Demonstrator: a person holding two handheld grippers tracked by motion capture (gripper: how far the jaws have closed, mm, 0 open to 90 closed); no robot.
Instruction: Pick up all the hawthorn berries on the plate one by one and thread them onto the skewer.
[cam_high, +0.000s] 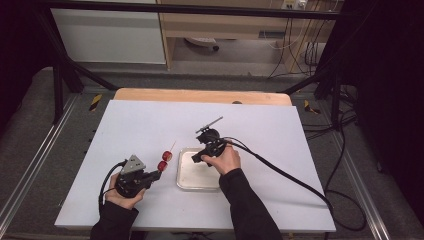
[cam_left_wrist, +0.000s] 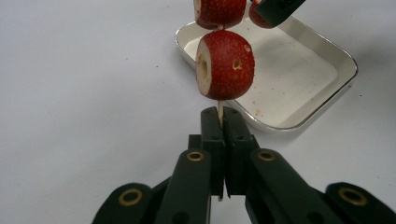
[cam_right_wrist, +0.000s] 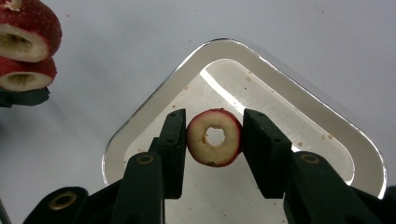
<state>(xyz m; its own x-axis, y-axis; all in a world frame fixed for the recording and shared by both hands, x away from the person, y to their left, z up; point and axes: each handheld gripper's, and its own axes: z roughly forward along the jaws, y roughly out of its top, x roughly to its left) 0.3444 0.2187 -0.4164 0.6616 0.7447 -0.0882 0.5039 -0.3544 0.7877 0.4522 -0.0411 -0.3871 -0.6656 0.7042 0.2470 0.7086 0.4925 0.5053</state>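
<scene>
1. Low and left of the middle in the high view, the left tongs (cam_high: 159, 173) are squeezed tight on the bottom end of a thin wooden stick (cam_high: 172, 146).
2. Two red fruit pieces are already on the stick. The lower fruit piece (cam_left_wrist: 226, 65) sits just above the closed jaws in the left gripper view, and the upper fruit piece (cam_left_wrist: 219, 12) is at the top edge of that frame.
3. Near the middle of the right gripper view, the right tongs (cam_right_wrist: 214, 138) are partly closed around a third fruit ring (cam_right_wrist: 214, 137). Both jaws look like they touch it, but I can't be sure the grip is firm.
4. That ring is over the metal tray (cam_right_wrist: 154, 105), which lies on the white table (cam_high: 140, 125) just right of the stick. No other fruit shows in the tray.
5. So I think the job is more than half done: two pieces are on, and one is left to lift and push onto the bare pointed top of the stick.
6. The fruit is round with red speckled skin, pale flesh and a hole through the middle. The tray is shiny, with round corners and small crumbs inside. The table is smooth and flat.
</scene>
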